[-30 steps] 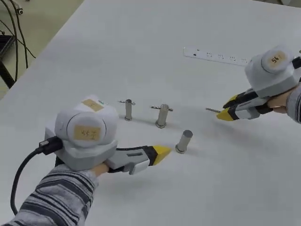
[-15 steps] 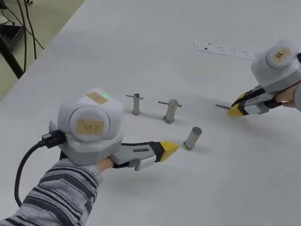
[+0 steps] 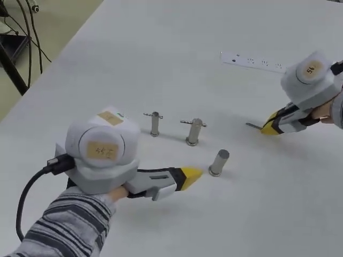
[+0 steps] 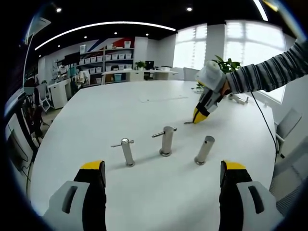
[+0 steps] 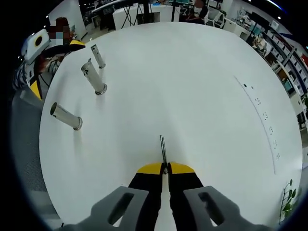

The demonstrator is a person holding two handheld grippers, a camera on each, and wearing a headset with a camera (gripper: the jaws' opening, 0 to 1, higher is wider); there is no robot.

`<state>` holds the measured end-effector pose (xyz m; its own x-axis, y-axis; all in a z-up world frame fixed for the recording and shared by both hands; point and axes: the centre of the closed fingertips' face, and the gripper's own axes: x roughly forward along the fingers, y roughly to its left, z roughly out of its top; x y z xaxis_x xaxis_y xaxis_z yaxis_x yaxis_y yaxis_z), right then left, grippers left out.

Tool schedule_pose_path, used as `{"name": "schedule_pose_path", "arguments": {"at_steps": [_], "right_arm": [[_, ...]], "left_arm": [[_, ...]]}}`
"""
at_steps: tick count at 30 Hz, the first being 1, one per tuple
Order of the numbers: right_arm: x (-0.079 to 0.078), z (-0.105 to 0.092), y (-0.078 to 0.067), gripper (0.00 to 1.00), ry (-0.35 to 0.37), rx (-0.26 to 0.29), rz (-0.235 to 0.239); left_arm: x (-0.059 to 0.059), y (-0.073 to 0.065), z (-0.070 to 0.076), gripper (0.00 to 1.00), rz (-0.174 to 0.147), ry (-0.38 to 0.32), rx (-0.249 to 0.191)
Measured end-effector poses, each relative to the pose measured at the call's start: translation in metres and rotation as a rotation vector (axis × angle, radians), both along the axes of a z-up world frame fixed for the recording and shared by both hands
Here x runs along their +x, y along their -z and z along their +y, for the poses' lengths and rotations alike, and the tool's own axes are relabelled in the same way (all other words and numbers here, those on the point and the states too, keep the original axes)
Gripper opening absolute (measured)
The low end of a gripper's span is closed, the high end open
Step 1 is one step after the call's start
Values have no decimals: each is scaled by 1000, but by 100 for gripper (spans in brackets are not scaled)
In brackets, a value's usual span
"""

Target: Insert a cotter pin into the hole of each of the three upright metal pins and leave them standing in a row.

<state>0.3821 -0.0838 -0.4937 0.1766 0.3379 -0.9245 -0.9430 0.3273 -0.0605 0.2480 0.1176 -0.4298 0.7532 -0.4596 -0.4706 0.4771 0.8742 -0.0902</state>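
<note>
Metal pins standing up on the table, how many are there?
3, in a row in the head view: the left pin and the middle pin each carry a cotter pin; the right pin is bare.

A white table [image 3: 161,48] spreads wide, and a white power strip [image 3: 252,60] lies flat on it towards the far side, sockets facing up. Off the table's left edge, black cables [image 3: 29,29] hang over a pale floor [image 3: 64,13] beside a dark slanted leg [image 3: 12,67]. In the left gripper view the room behind has shelves [image 4: 103,60] along the back wall, bright windows [image 4: 240,38], a potted plant [image 4: 227,65] and small round ceiling lights [image 4: 189,8].
</note>
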Motion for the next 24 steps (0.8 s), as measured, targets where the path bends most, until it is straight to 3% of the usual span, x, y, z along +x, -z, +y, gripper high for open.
{"name": "schedule_pose_path", "arguments": {"at_steps": [11, 24], "right_arm": [[-5, 3, -5, 0, 10, 3, -64], [-18, 9, -35, 0, 29, 41, -125]], "left_arm": [[-1, 1, 5, 98, 5, -11, 17], [-7, -2, 8, 98, 12, -10, 19]]}}
